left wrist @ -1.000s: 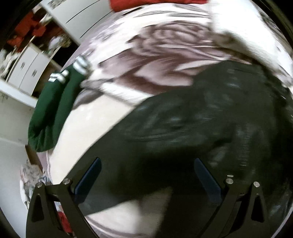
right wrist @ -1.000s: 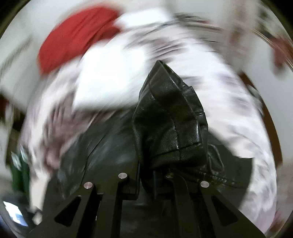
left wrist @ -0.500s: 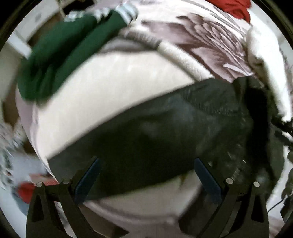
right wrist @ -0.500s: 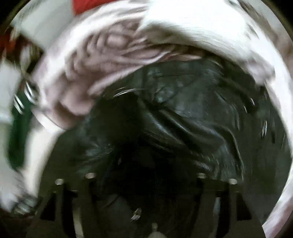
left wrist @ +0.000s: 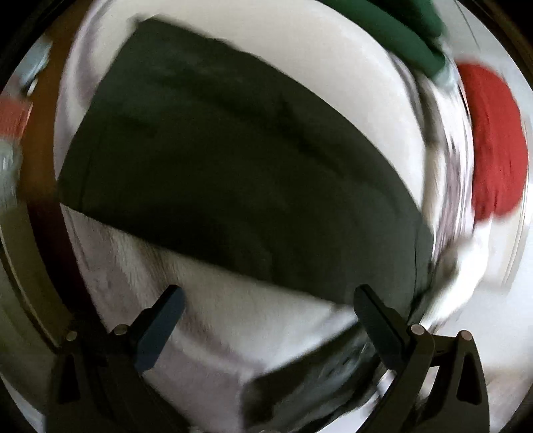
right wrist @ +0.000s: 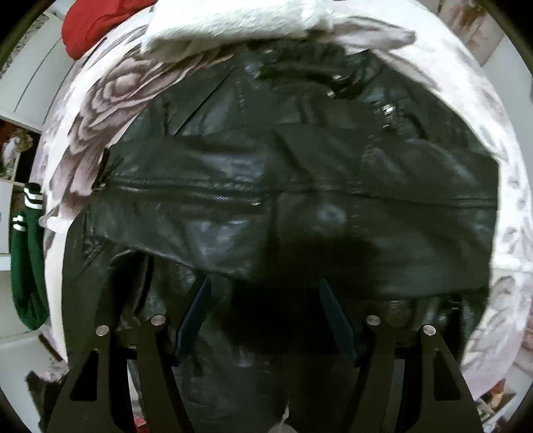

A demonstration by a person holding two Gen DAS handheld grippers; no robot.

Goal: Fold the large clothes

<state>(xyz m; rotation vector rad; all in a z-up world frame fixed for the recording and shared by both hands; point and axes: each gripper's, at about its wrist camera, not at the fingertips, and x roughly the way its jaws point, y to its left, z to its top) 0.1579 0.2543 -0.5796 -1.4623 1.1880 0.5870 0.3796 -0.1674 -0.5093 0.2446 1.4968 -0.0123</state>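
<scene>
The black leather jacket (right wrist: 299, 186) lies spread across the bed, on a blanket (right wrist: 100, 110) printed with big grey roses, and it fills nearly the whole right wrist view. A sleeve is folded across its body, the zip running along it from the left. The right gripper (right wrist: 265, 299) points straight down over the jacket, its jaws standing fairly wide with nothing clamped between them, only the dark leather lying below. A white fluffy garment (right wrist: 233, 20) sits just beyond the jacket's collar, and a red garment (right wrist: 96, 23) lies further off at the far left corner. A green garment with 2 white stripes on each cuff (right wrist: 28, 253) hangs at the bed's left edge.

Over on the left wrist view everything is smeared with blur. The left gripper (left wrist: 266, 309) has its jaws wide apart and empty, tilted down over the bed cover. The jacket (left wrist: 233, 166) shows there as a dark slab, with the green garment (left wrist: 399, 30) and the red one (left wrist: 493, 143) at the top and right.
</scene>
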